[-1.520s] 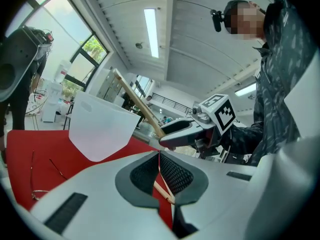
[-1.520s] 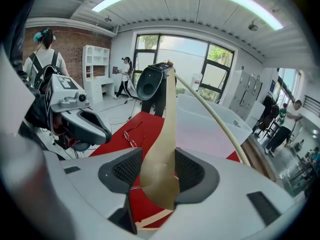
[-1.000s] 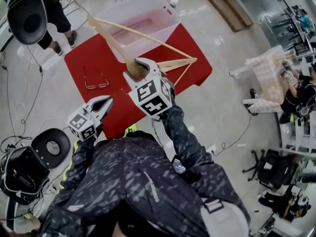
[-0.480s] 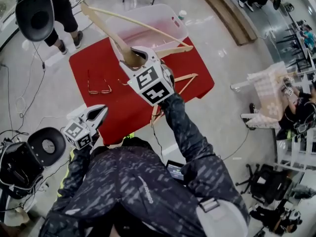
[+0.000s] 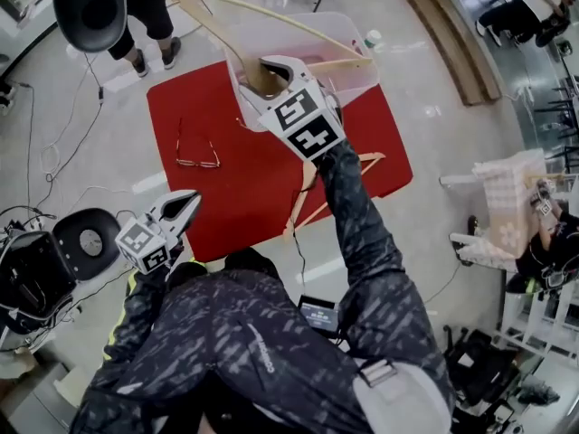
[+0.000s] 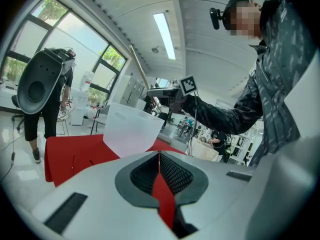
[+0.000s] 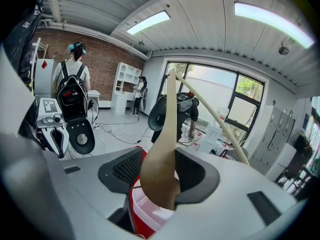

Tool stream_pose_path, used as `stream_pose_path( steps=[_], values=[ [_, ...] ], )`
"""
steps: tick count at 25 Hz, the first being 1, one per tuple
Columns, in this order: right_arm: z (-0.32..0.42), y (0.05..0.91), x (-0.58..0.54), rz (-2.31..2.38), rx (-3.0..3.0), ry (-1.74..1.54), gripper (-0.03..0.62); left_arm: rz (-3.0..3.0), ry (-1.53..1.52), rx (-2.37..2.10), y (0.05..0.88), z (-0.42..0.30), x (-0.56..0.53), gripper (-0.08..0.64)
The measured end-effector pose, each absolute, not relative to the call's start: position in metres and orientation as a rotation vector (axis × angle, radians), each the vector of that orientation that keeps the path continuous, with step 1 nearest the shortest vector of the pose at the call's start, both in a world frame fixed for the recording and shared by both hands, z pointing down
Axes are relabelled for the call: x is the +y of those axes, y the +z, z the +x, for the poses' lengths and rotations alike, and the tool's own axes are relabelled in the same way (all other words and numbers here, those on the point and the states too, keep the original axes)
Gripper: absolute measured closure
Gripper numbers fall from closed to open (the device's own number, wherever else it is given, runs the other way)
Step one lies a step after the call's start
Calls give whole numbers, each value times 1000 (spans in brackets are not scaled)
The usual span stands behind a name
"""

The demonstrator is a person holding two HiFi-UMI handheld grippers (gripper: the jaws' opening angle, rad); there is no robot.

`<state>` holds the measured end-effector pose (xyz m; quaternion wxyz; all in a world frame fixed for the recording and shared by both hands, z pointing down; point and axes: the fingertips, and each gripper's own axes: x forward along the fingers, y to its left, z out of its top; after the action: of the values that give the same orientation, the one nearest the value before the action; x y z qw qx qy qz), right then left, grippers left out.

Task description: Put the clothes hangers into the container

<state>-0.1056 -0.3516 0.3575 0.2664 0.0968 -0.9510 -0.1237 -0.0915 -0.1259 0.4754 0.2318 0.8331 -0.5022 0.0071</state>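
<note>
My right gripper (image 5: 264, 76) is shut on the wide end of a pale wooden clothes hanger (image 5: 237, 14), holding it over the translucent white container (image 5: 355, 72) at the far edge of the red table (image 5: 237, 197). In the right gripper view the hanger (image 7: 161, 169) stands between the jaws of the right gripper (image 7: 160, 176), with the container (image 7: 150, 211) below. A second wooden hanger (image 5: 336, 181) lies on the red table near my right forearm. My left gripper (image 5: 185, 206) hangs shut and empty off the table's near left corner; in its own view the left gripper (image 6: 159, 156) faces the container (image 6: 131, 131).
A pair of glasses (image 5: 197, 154) lies on the left part of the red table. A person (image 5: 149, 7) stands beyond its far left corner beside a black chair back (image 5: 89, 7). Black gear (image 5: 41, 278) and cables sit on the floor at left. A cup (image 5: 374, 37) stands behind the container.
My right gripper has carried the hanger away from me, from above the middle of the red table to above the container. The left gripper has stayed low at the near left.
</note>
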Motion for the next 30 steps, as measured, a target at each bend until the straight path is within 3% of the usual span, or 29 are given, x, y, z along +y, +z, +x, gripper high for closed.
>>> stream_pose_path(
  steps=[14, 30],
  values=[
    [-137, 392, -416, 80, -2598, -326, 382, 2197, -9, -1461, 471, -96, -123, 548],
    [-120, 442, -454, 133, -2479, -312, 376, 2181, -22, -1459, 475, -89, -133, 548]
  ],
)
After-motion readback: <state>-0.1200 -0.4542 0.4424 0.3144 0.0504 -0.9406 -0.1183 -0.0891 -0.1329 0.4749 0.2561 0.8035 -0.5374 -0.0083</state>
